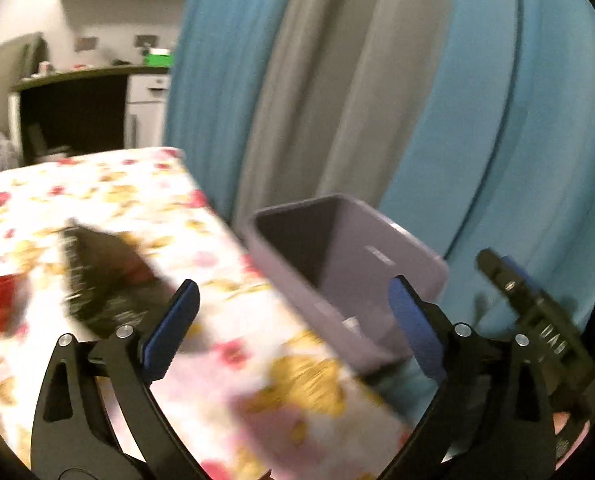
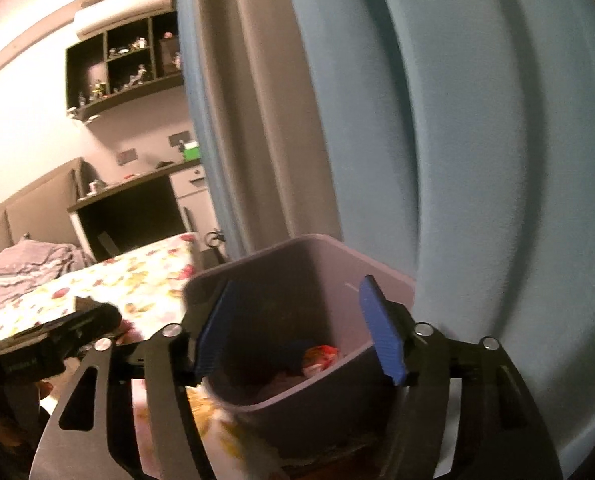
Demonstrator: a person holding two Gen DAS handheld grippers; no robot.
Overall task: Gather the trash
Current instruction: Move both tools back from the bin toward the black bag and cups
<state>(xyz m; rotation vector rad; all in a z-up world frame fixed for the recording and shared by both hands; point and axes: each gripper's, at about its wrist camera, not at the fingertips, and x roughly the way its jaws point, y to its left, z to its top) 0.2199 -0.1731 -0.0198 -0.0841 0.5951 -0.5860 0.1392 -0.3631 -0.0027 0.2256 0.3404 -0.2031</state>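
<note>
Left gripper (image 1: 293,320): jaws spread wide, holding nothing, above the flowered tablecloth (image 1: 109,192).
Right gripper (image 2: 297,330): wide open, empty, over the lilac plastic bin (image 2: 381,280).
Dark crumpled wrapper (image 1: 105,276): lies on the cloth, probably light, crackly, slippery; pinch a raised edge.
Bin: beside the table edge, red-white scrap (image 2: 321,356) inside.
Blue-grey curtain (image 1: 457,100): behind.

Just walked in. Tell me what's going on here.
A person with a gripper in each hand is clearing trash off a floral-covered table. The right gripper hangs open over a grey bin beside the table, with red-and-white trash already lying inside. The left gripper is open and empty above the table edge, and a dark wrapper lies on the cloth. The pictures are blurred.
</note>
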